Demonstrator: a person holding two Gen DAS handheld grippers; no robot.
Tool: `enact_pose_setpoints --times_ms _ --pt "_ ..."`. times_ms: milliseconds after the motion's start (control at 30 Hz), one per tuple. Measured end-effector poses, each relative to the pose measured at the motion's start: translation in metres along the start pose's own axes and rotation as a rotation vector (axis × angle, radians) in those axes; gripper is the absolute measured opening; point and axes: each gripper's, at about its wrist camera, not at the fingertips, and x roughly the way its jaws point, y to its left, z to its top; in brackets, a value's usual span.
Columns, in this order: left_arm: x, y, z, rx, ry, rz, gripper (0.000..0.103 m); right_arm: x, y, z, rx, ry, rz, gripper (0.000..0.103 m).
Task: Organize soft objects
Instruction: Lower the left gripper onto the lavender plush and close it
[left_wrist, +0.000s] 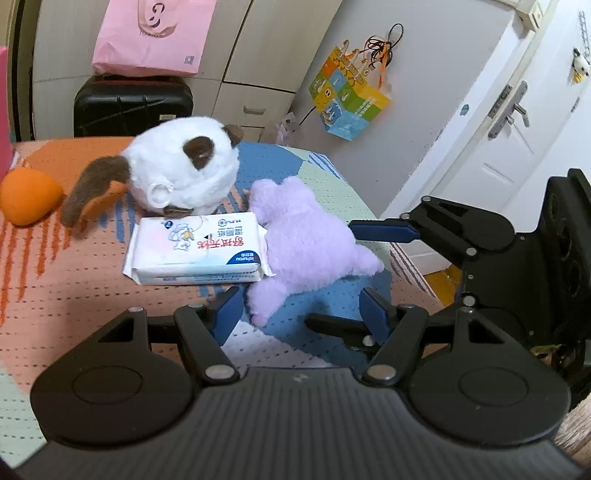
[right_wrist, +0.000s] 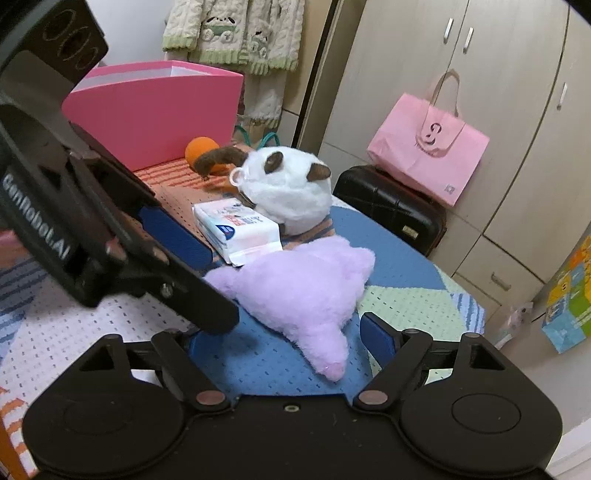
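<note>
the lilac plush toy (left_wrist: 306, 236) lies flat on the patterned bedspread (left_wrist: 74, 266), stretched between both grippers. in the left wrist view one of its limbs points toward six o'clock and ends just beside the left gripper (left_wrist: 301, 310), whose blue fingers stand apart on either side of it without pressing it. in the right wrist view another limb, pink-tipped, reaches toward six o'clock and lies between the fingers of the right gripper (right_wrist: 291, 338); those jaws are wide apart and the pads do not seem to touch the fur, though the left-hand finger is partly hidden behind the other gripper's body.

at nine o'clock of the lilac toy, touching it, sits a white pack of wipes (left_wrist: 197, 249). at about eleven o'clock of the pack a round white plush with brown patches (left_wrist: 184, 166) leans on the pack's far edge. further toward nine o'clock an orange plush (left_wrist: 27, 197) lies well apart from the rest.

in the right wrist view a pink open box (right_wrist: 155, 110) stands on the bed at eleven o'clock. beyond the bed, a black suitcase (right_wrist: 391, 203) carries a pink bag (right_wrist: 428, 151).
</note>
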Motion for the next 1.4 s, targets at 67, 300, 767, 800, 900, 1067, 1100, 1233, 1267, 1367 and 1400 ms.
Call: enact_pose_setpoints --times_ms 67,300,767,800,900,1067,1100,1233,1267,1367,1400 --pt "0.004 0.001 0.001 -0.014 -0.003 -0.004 0.069 0.004 -0.004 0.0 0.017 -0.006 0.025 0.085" --pt "0.012 0.0 0.001 -0.078 -0.014 -0.025 0.069 0.011 -0.007 -0.002 0.035 -0.044 0.064 0.087" --pt "0.007 -0.012 -0.006 -0.072 0.008 -0.097 0.059 -0.021 0.007 -0.015 0.085 -0.071 0.005 0.084" --pt "0.006 -0.013 -0.008 -0.067 0.018 -0.104 0.059 -0.024 0.008 -0.018 0.087 -0.071 0.01 0.084" --pt "0.006 -0.018 -0.012 -0.057 0.046 -0.117 0.059 -0.03 0.014 -0.025 0.085 -0.068 0.027 0.084" --pt "0.007 -0.02 -0.015 -0.046 0.024 -0.059 0.06 -0.027 0.012 -0.034 0.118 -0.05 0.027 0.086" --pt "0.006 -0.02 -0.014 -0.047 0.011 -0.046 0.061 -0.026 0.01 -0.034 0.135 -0.052 0.034 0.087" --pt "0.005 -0.017 -0.015 -0.048 -0.031 -0.035 0.055 -0.021 0.003 -0.037 0.207 -0.046 0.05 0.087" --pt "0.005 -0.018 -0.015 -0.038 -0.033 -0.039 0.051 -0.021 0.003 -0.037 0.217 -0.045 0.052 0.085" --pt "0.007 -0.022 -0.018 -0.024 -0.026 -0.054 0.041 -0.022 0.007 -0.04 0.26 -0.05 0.042 0.078" --pt "0.006 -0.024 -0.019 -0.008 -0.034 -0.046 0.04 -0.022 0.009 -0.04 0.272 -0.049 0.028 0.077"
